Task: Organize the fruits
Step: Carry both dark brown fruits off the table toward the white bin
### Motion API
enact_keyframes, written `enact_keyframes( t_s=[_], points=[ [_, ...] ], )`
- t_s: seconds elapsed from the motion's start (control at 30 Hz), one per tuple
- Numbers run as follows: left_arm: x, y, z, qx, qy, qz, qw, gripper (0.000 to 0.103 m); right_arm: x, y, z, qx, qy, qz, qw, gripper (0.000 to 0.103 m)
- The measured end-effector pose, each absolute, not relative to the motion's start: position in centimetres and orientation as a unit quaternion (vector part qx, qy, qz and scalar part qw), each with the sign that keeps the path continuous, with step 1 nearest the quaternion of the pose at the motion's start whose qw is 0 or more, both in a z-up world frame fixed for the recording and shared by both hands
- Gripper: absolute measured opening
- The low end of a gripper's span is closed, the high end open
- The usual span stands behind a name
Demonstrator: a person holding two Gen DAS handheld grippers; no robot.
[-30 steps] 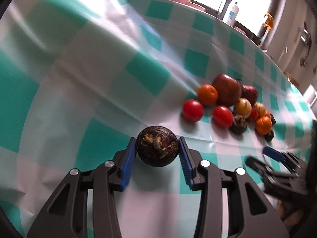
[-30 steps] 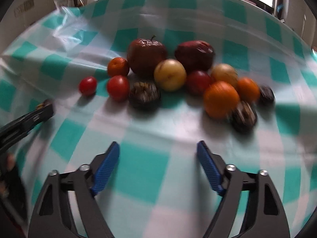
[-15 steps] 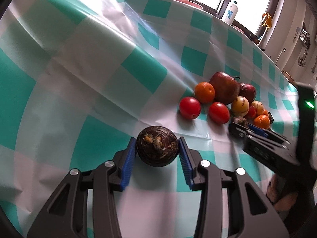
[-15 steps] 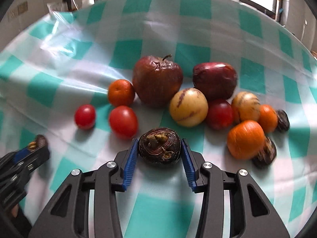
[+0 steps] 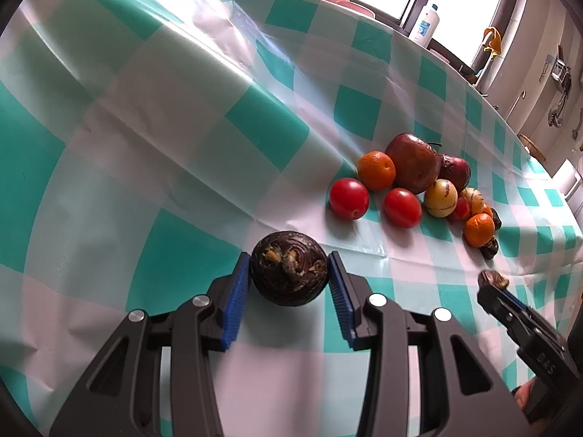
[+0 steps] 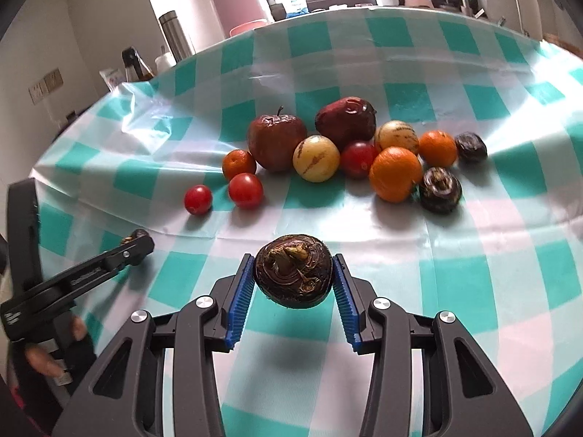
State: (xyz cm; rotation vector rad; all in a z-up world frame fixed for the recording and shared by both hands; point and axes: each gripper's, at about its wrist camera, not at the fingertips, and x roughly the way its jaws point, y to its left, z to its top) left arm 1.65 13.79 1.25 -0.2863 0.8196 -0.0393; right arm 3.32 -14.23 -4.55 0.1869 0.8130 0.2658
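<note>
My left gripper (image 5: 290,273) is shut on a dark brown water chestnut (image 5: 289,267), low over the checked tablecloth (image 5: 182,138). My right gripper (image 6: 293,276) is shut on a second dark water chestnut (image 6: 293,276) and holds it above the cloth. A pile of fruit lies further back: a wrinkled red apple (image 6: 276,137), a dark red fruit (image 6: 345,119), two yellow striped fruits (image 6: 316,158), oranges (image 6: 395,173), red tomatoes (image 6: 246,190) and two more water chestnuts (image 6: 439,189). The left gripper shows at the left in the right wrist view (image 6: 136,242).
The tablecloth is creased, with a raised plastic fold (image 5: 218,18) at the back left. Bottles and a steel flask (image 6: 175,34) stand beyond the table's far edge. A white bottle (image 5: 424,25) stands by the window.
My right gripper closed on a water chestnut in the pile and has lifted it back toward me, away from the fruit. My left gripper kept its hold and barely moved.
</note>
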Motion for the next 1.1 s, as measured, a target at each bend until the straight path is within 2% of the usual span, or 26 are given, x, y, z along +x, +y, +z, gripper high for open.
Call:
enact_keyframes(
  t_s=[0.3, 0.77, 1.1],
  points=[
    [-0.3, 11.1, 1.4, -0.12, 0.397, -0.036, 0.909, 0.043, -0.7, -17.5, -4.4, 0.142, 0.396, 0.15, 0.895, 0.043],
    [-7.1, -1.8, 1.6, -0.007, 0.397, -0.15, 0.905, 0.043, -9.7, -26.1, -3.6, 0.152, 0.367, 0.101, 0.912, 0.043],
    [-10.3, -7.1, 2.0, 0.041, 0.401, -0.199, 0.893, 0.043, -15.6, -31.2, -2.8, 0.138, 0.34, 0.055, 0.929, 0.043]
  ],
)
